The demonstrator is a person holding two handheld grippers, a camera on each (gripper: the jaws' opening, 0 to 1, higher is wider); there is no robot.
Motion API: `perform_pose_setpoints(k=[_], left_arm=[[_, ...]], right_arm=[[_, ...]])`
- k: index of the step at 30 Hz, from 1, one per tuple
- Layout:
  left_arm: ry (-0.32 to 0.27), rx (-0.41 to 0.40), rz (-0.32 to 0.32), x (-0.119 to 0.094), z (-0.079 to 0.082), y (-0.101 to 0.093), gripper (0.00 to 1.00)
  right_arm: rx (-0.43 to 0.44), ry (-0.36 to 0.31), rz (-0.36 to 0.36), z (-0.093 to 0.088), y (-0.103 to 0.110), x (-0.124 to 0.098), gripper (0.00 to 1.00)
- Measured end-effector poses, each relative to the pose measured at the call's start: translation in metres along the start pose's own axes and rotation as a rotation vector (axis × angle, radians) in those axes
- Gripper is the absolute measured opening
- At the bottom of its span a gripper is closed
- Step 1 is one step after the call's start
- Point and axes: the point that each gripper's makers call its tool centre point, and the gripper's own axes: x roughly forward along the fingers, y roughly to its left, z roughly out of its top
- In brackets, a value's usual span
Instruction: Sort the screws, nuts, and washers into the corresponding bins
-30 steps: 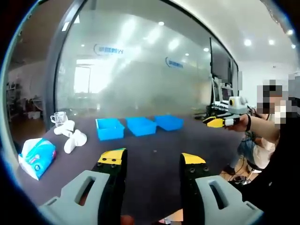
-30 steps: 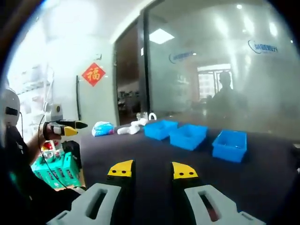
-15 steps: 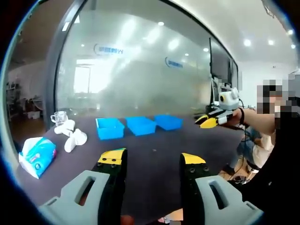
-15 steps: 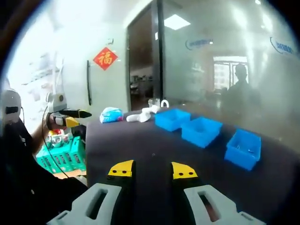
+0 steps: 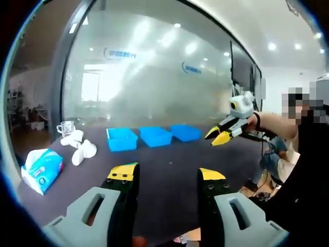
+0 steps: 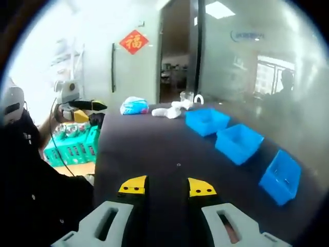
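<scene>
Three blue bins (image 5: 121, 139) (image 5: 155, 136) (image 5: 185, 132) stand in a row at the far side of the dark table (image 5: 169, 159). My left gripper (image 5: 167, 175) is open over the near table edge, with nothing between its jaws. My right gripper (image 5: 220, 137) comes in from the right, yellow tips apart, held above the table near the third bin. In the right gripper view the bins (image 6: 206, 121) (image 6: 241, 143) (image 6: 281, 177) run off to the right. My right gripper (image 6: 166, 186) is open and empty. A tiny speck (image 6: 178, 165) lies on the table ahead of it.
A blue tissue pack (image 5: 41, 167), white bundled items (image 5: 82, 152) and a glass cup (image 5: 65, 127) sit at the table's left end. A glass wall stands behind the bins. A green crate (image 6: 72, 146) sits off the table's end. My left gripper (image 6: 85, 105) is held there by a hand.
My right gripper has swung in over the table and tipped downward, so its view shows more tabletop and the bins have slid right. The left gripper has stayed put.
</scene>
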Motion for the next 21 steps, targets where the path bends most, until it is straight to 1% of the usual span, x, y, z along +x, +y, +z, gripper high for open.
perform_pose_setpoints(k=[4, 7, 10, 11, 14, 18, 21], left_arm=[[0.012, 0.005, -0.007, 0.001, -0.004, -0.003, 0.41], [0.018, 0.01, -0.006, 0.002, -0.005, -0.004, 0.41], [0.018, 0.007, -0.008, 0.002, -0.006, -0.005, 0.41], [0.02, 0.007, -0.009, 0.003, -0.007, -0.006, 0.41], [0.025, 0.008, -0.01, 0.003, -0.009, -0.007, 0.41], [0.026, 0.004, -0.004, 0.002, -0.01, -0.005, 0.41], [0.025, -0.001, 0.001, 0.002, -0.01, -0.005, 0.41]], right_arm=[[-0.033, 0.044, 0.025, 0.004, -0.007, 0.012, 0.25], [-0.052, 0.077, 0.041, 0.005, -0.009, 0.023, 0.24], [-0.082, 0.129, 0.07, 0.002, -0.009, 0.036, 0.24], [-0.092, 0.147, 0.08, 0.0, -0.012, 0.04, 0.24], [-0.11, 0.182, 0.108, 0.0, -0.011, 0.052, 0.24], [-0.155, 0.236, 0.128, -0.002, -0.012, 0.068, 0.22], [-0.163, 0.257, 0.134, -0.004, -0.014, 0.079, 0.21]])
